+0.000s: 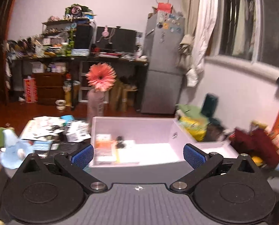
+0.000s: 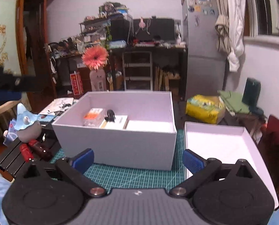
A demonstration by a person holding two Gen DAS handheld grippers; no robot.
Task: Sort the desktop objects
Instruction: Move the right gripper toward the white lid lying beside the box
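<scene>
A white open box (image 2: 117, 142) stands on a green cutting mat (image 2: 132, 176). Inside lie an orange-labelled packet (image 2: 93, 119), a small black object (image 2: 110, 114) and a white-yellow flat box (image 2: 114, 122). The box also shows in the left wrist view (image 1: 132, 129), with the packet (image 1: 103, 143) inside. My right gripper (image 2: 137, 159) is open and empty, just in front of the box's near wall. My left gripper (image 1: 138, 155) is open and empty, above the box's near edge. A blue-hatted plush toy (image 2: 27, 125) and two red cylinders (image 2: 33, 150) lie left of the box.
The white box lid (image 2: 225, 150) lies upturned right of the box. A yellow bag (image 2: 205, 108) sits behind the lid. A vase with a pink flower (image 2: 96, 69) stands behind the box. Papers (image 1: 51, 129) and the plush (image 1: 13, 150) lie at left.
</scene>
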